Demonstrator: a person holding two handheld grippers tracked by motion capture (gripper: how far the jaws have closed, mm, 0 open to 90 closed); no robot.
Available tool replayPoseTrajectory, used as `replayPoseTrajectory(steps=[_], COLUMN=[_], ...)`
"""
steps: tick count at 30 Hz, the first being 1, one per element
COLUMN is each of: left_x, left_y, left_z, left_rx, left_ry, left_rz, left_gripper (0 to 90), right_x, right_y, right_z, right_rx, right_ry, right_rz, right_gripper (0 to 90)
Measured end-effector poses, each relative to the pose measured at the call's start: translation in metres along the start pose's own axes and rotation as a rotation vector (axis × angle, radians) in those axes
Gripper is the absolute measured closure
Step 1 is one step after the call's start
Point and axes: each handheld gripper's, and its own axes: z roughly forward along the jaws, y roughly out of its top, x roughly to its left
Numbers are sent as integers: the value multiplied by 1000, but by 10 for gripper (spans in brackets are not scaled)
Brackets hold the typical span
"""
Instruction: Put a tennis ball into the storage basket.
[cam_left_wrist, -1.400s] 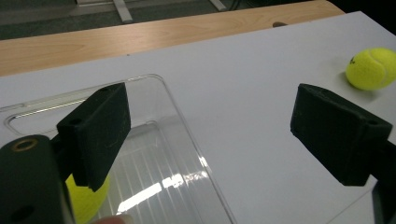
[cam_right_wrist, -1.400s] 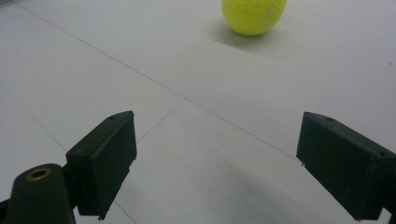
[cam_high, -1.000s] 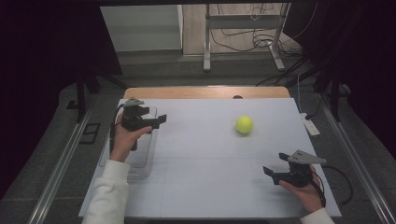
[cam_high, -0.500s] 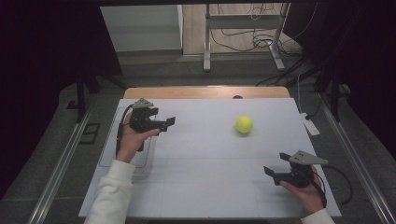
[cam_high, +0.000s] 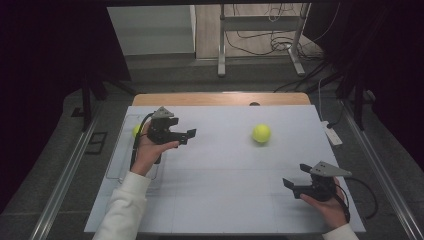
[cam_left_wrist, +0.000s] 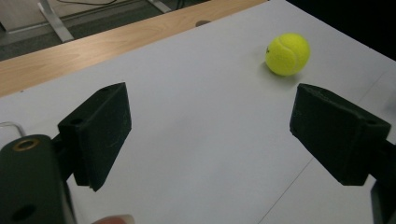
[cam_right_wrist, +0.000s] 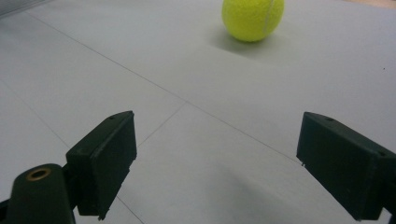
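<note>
A yellow tennis ball (cam_high: 261, 133) rests on the white table top (cam_high: 225, 170), right of centre and toward the far side. My left gripper (cam_high: 189, 136) hovers over the table's left part, pointing right toward the ball and a good way short of it. Its jaws stand open with nothing between them, and the ball (cam_left_wrist: 287, 53) lies ahead at the upper right of the left gripper (cam_left_wrist: 212, 126). My right gripper (cam_high: 292, 187) is held near the front right edge, open and empty. The ball (cam_right_wrist: 252, 16) sits far ahead of the right gripper (cam_right_wrist: 215, 140).
A clear plastic tray (cam_high: 116, 157) lies at the table's left edge under the left forearm, with a small yellow thing (cam_high: 136, 130) showing at its far end behind the hand. A wooden strip (cam_high: 220, 98) borders the far edge. A white power strip (cam_high: 332, 134) lies off the right edge.
The left gripper has moved to the right, from over the tray toward the middle of the table. The right gripper and the ball have stayed put.
</note>
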Motion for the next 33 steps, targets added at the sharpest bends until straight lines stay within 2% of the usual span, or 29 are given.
replayPoseTrajectory(steps=[12, 23, 33], left_x=[-17, -25, -36], left_y=[2, 3, 6], left_z=[12, 18, 29], left_rx=[28, 38, 51], left_ry=[-9, -16, -14], left_rz=[41, 47, 59], left_gripper=[136, 136, 136], right_x=[0, 0, -2], right_y=[0, 0, -1], right_z=[0, 0, 0], right_rx=[2, 2, -8], right_ry=[-1, 2, 18], right_rz=[1, -1, 32], right_gripper=[126, 127, 126])
